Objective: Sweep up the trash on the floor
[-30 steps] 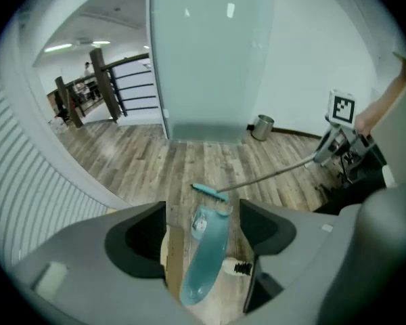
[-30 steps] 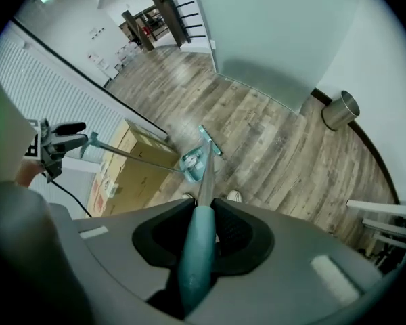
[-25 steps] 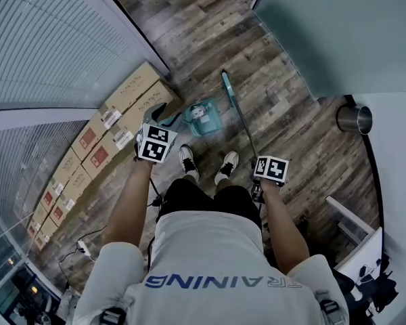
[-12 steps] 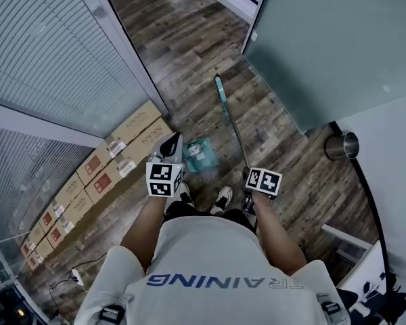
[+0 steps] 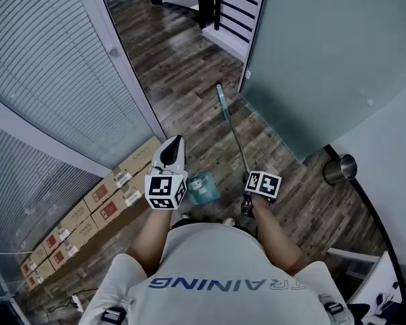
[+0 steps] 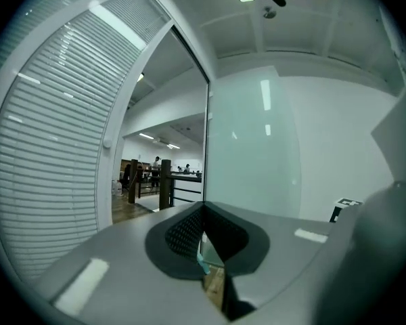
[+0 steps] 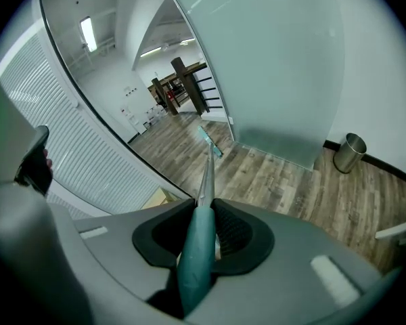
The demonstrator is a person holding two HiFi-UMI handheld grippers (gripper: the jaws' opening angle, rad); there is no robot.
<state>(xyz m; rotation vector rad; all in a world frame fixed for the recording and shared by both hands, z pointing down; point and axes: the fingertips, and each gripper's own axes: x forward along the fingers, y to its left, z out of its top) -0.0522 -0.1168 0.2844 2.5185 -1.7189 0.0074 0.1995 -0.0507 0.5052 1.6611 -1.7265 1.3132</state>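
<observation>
Pinching the broom in the right gripper: clamping both pads onto the teal grip, with that grip filling the gap between the jaws and poking back past them toward the camera. Aiming this gripper forward and down, and so sending the thin metal shaft straight out from the jaws to the teal broom head, well ahead and down at the wood floor. Putting that head near the bottom corner of the frosted glass wall, far out from the gripper and just short of the doorway.

Holding the left gripper about level, pointing at the doorway between the blinds and the glass. Pressing its jaws together, pad against pad, and showing only a teal sliver low in the seam, perhaps a glimpse of something beyond, too thin to name.

Showing, in the head view, the teal dustpan just right of the left gripper's marker cube and left of the right gripper, between the two hands. Lining the foot of the blinds with cardboard boxes. Standing a metal bin by the wall at the far right, well apart from the broom.
</observation>
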